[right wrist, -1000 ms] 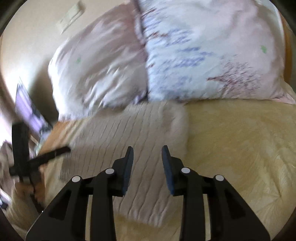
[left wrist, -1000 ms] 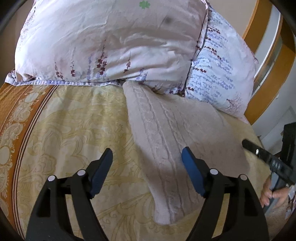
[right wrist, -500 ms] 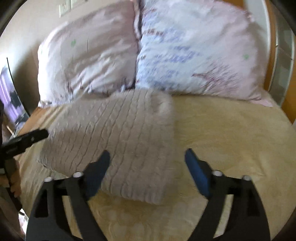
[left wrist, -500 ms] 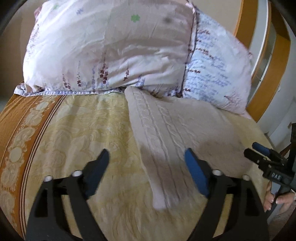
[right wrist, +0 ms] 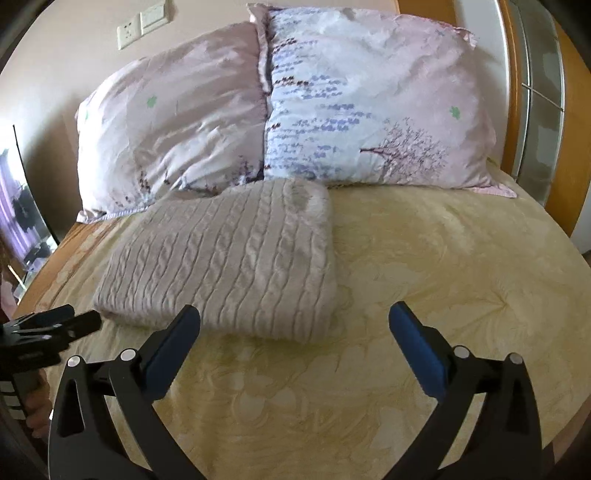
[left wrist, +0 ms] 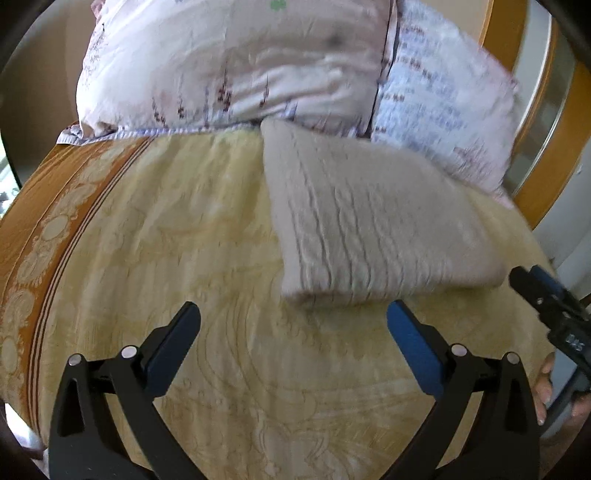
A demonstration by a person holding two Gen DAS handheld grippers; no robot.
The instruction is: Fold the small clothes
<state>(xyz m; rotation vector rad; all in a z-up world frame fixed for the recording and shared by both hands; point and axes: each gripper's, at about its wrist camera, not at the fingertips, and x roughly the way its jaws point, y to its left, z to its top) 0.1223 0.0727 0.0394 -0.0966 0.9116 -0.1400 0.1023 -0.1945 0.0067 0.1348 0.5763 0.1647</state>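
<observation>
A beige cable-knit sweater point(left wrist: 369, 229) lies folded into a flat rectangle on the yellow bedspread point(left wrist: 177, 236), its far end against the pillows. It also shows in the right wrist view point(right wrist: 236, 258). My left gripper point(left wrist: 293, 321) is open and empty, just short of the sweater's near edge. My right gripper point(right wrist: 294, 321) is open and empty, hovering before the sweater's near right corner. The right gripper also shows at the right edge of the left wrist view point(left wrist: 546, 295), and the left gripper at the left edge of the right wrist view point(right wrist: 55, 325).
Two floral pillows point(right wrist: 177, 122) point(right wrist: 369, 103) lean against the wall at the head of the bed. A wooden frame point(right wrist: 517, 92) stands at the right. The bedspread's orange border point(left wrist: 37, 229) runs along the left side. Wall sockets point(right wrist: 144, 22) sit above the pillows.
Both grippers have pulled back from the sweater. The right gripper opened wide from nearly shut. The sweater's near flap now lies folded over, making a shorter rectangle.
</observation>
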